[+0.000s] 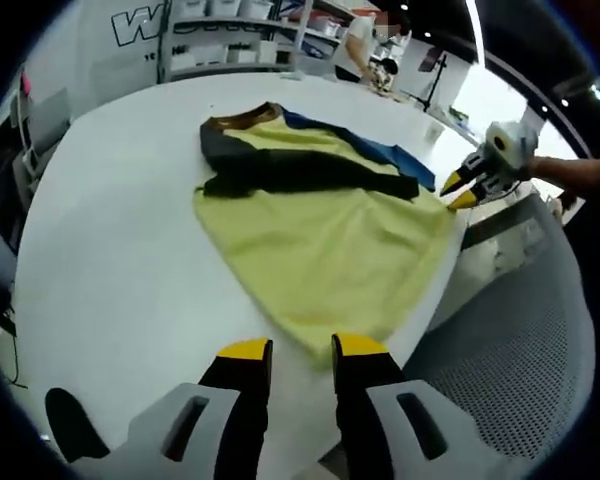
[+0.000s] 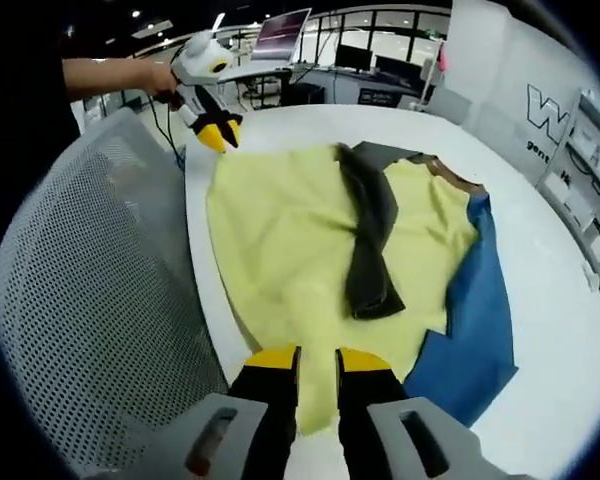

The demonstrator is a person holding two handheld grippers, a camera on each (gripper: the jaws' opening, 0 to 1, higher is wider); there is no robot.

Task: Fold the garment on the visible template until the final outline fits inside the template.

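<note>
Both tongs at the near hem, shirt runs straight away from them

Shirt (image 1: 320, 240) lies flat on the worktop (image 1: 110, 270), collar far, hem at the near edge, dark sleeve folded across. Left tongs (image 1: 300, 347) and right tongs (image 2: 318, 352) sit at opposite hem corners, both slightly parted, gripping nothing afaict. Template isn't visible. Imo next fold goes hem → collar, along the long axis.

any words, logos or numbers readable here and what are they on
"W": large white outlined letter on the back wall in the left gripper view; the letters after it are cut off by shelves.
"W": dark letter on the white wall in the right gripper view; the small line beneath is too blurred to read.
No print shows on the garment.
</note>
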